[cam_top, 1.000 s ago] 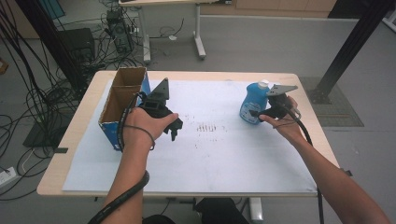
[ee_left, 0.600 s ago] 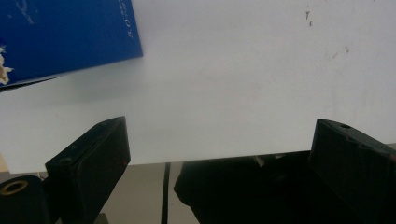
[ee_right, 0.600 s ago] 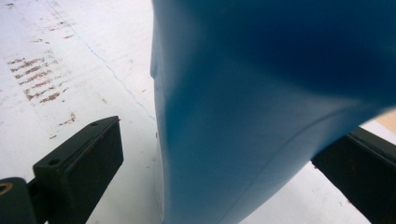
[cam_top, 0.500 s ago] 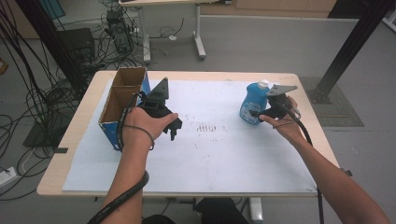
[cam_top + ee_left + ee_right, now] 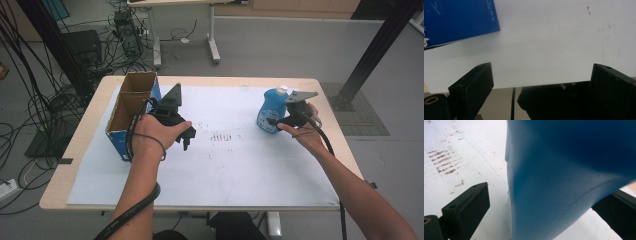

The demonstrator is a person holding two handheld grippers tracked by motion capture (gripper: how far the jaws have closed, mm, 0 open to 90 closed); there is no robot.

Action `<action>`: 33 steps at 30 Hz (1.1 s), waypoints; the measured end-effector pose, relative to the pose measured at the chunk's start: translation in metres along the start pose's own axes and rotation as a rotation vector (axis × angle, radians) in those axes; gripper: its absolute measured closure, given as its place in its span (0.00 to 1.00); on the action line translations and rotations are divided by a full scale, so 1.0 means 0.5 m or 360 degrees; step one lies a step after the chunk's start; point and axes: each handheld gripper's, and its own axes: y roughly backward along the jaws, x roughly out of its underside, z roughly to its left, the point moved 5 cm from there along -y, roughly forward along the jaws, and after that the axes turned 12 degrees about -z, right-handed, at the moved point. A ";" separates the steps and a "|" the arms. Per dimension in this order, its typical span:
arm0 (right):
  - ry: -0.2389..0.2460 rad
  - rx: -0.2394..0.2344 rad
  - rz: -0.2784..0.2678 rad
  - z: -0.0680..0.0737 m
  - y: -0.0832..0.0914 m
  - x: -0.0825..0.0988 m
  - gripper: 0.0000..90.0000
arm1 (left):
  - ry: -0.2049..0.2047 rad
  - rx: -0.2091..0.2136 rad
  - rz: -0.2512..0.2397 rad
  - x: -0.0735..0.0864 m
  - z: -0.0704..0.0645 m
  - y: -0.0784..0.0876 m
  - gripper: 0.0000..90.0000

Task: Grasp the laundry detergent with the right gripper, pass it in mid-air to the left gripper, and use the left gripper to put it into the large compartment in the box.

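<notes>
bottle: blue bottle (image 5: 272,110) with a white cap, standing upright near the right rear of the counter (image 5: 235,82), on the white sheet (image 5: 235,170); long axis vertical.
right gripper: right gripper (image 5: 280,120) is up against the bottle's lower body from the person's side. in the right gripper view the bottle (image 5: 574,177) stands between the two fingers (image 5: 466,207); a gap shows at the near finger, so they look spread around it, not yet pressed on.
left gripper: left gripper (image 5: 187,137) hovers well apart from the bottle, just beside the box; its fingers (image 5: 474,85) are wide apart with nothing between them.
nearer hand: the right, by far.
coming move: likely turns on closing across the bottle's width while it stays upright.
box: open cardboard box (image 5: 131,107) with blue sides at the left of the counter; what shows of its inside looks empty.
</notes>
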 end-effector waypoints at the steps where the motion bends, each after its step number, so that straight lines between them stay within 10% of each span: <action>1: 0.0002 0.0000 0.0001 0.000 0.000 0.000 0.03 | 0.0000 -0.0002 0.0001 0.000 0.000 0.000 0.06; 33: 0.0011 0.0001 -0.0008 -0.001 -0.001 -0.001 0.03 | -0.0009 -0.0009 0.0001 -0.006 -0.007 0.004 0.06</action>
